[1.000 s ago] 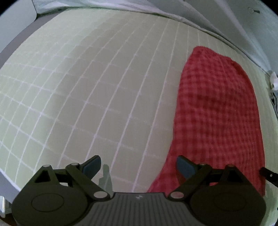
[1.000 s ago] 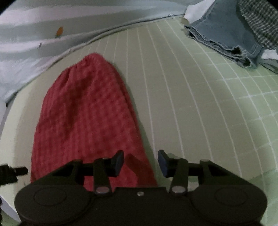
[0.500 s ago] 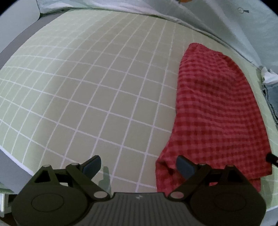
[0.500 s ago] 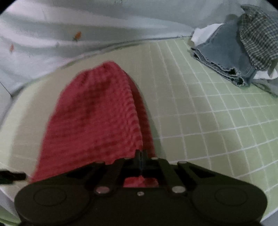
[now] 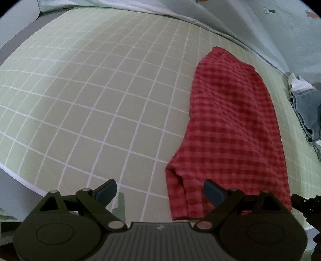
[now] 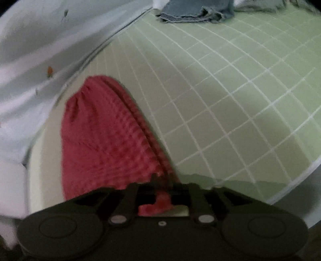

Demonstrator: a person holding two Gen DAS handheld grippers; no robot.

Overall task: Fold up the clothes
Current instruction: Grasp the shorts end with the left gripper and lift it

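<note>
Red checked garment (image 5: 232, 124): lies lengthwise on the green grid mat (image 5: 100, 96), already narrowed into a long strip w/ doubled layers showing along its side edge; near end at the mat's front edge, far end close to the pale sheet (image 6: 40, 40) at the back.
Left gripper (image 5: 159, 192): spread wide, nothing in it; near-left corner of garment sits btwn its fingers, closer to the right-hand one; contact w/ cloth can't be told.
Right gripper (image 6: 160, 180): closed tight on the near-right corner of garment; a red bunch of cloth shows behind the closed jaws. View is blurred, so how high the corner is off the mat can't be told.
Done so far: lengthwise fold looks complete, judging by the strip shape & stacked edges.
Step in hand: prob. taking both near corners to carry the near end over toward the far end.
Left to do: left-side grasp, crosswise fold(s), flatten.
Other clothes (image 6: 196, 12): denim piece + others heaped at the far edge of the mat, well apart from the garment; whether they're folded or waiting can't be told.
</note>
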